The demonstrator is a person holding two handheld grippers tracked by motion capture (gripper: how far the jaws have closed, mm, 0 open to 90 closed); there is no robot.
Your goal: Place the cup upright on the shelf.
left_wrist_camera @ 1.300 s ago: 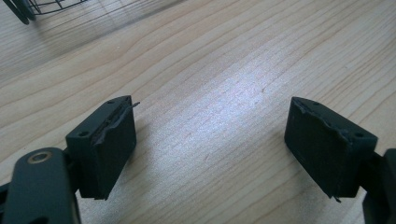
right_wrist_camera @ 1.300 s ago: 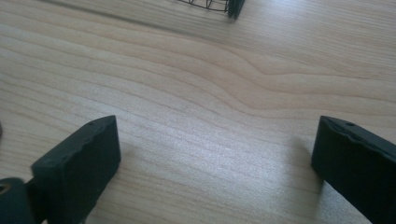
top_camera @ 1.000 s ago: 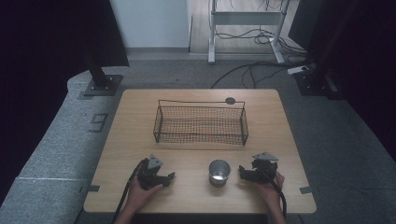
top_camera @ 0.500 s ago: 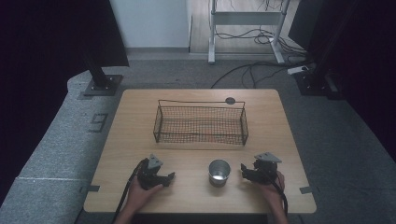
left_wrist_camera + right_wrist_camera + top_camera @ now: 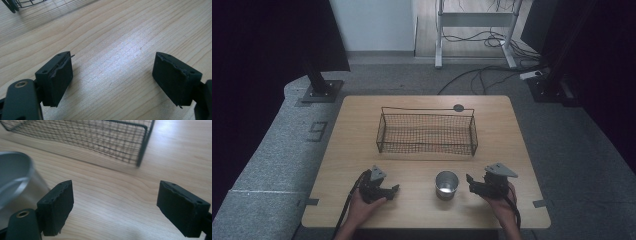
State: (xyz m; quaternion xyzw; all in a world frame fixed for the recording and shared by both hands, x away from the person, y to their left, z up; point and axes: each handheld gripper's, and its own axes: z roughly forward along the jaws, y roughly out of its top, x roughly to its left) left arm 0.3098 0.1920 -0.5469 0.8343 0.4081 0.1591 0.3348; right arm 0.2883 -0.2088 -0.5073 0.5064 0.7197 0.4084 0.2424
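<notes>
1. The steel cup [image 5: 446,184] stands upright on the table [image 5: 357,135] at lower centre of the high view, between the two grippers and just in front of the wire basket [image 5: 427,134]. In the right gripper view it is at the left edge [image 5: 12,177], outside the jaws.
2. Main risk: the right gripper [image 5: 469,181] is close to the cup's right side, and the cup is not between the jaws. If it swings toward the cup from here, the outer face of the near jaw would likely hit the wall first and push or tip the cup, which looks light.
3. Second risk: the jaws have just been closing with nothing between them. If the gap has grown narrower than the cup, the pads [image 5: 58,207] would land on the rim rather than go round it.
4. Right gripper's state – the jaws are parted over bare wood and hold nothing [image 5: 115,202].
5. Left gripper [image 5: 394,190] – its jaws are wide apart and empty [image 5: 113,77], and it sits low over the table at lower left, well apart from the cup.
6. Pose: both hands come in from the bottom edge. Each gripper points inward toward the cup, roughly level with the tabletop.
</notes>
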